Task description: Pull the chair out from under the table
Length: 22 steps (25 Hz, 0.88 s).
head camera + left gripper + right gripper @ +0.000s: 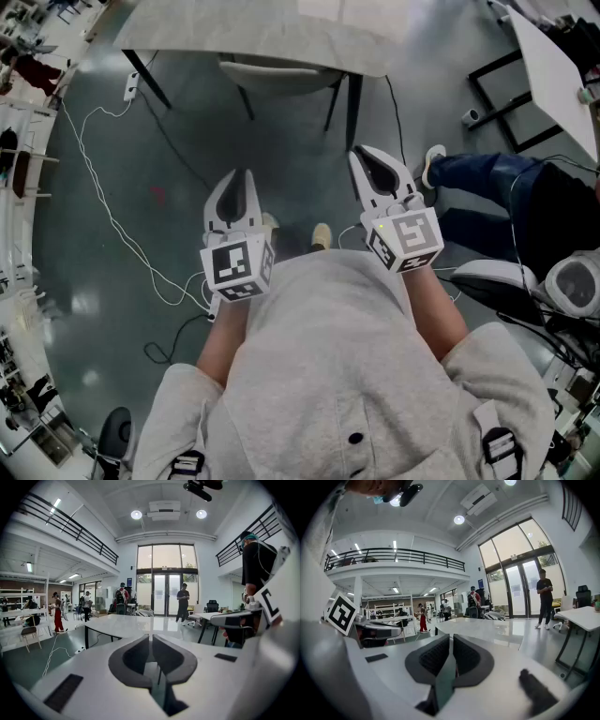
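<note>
In the head view the pale chair (281, 77) is tucked under the white marble-look table (262, 37); only its seat edge and dark legs show below the tabletop. My left gripper (246, 174) and right gripper (361, 153) are held side by side above the grey floor, well short of the chair, touching nothing. Both point toward the table. The left gripper (151, 637) has its jaws shut with nothing between them, and the table (126, 626) lies ahead of it. The right gripper (451, 638) is likewise shut and empty, facing the table (487, 627).
A white cable (103, 202) winds over the floor at the left from a power strip (131, 87). A seated person's leg (478, 173) and an office chair (502, 279) are at the right, beside a second table (562, 75). Several people stand far off by the glass doors (166, 595).
</note>
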Each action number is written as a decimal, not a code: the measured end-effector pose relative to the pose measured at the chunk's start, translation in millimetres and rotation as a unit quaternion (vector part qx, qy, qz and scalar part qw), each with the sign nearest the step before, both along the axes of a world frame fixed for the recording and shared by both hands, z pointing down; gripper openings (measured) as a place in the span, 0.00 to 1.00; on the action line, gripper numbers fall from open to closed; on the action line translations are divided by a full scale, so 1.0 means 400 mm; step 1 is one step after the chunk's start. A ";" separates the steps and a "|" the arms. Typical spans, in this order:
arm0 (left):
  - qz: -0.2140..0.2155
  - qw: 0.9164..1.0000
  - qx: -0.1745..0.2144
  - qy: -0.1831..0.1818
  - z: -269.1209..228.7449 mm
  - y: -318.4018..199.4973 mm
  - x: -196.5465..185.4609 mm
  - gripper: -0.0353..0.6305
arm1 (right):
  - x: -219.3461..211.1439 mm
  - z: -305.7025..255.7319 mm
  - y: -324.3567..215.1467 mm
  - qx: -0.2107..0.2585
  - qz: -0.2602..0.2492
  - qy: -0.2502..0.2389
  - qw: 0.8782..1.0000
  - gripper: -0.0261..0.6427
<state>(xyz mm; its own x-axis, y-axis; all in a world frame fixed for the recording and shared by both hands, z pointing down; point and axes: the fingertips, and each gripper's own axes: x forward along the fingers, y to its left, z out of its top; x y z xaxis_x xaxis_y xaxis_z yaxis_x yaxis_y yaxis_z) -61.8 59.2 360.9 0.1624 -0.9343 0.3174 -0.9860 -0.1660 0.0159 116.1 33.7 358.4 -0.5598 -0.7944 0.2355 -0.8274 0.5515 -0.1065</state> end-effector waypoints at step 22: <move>0.001 1.000 0.001 -0.026 -0.010 0.055 0.022 0.10 | 0.007 0.000 0.041 -0.012 -0.018 -0.016 1.000 0.10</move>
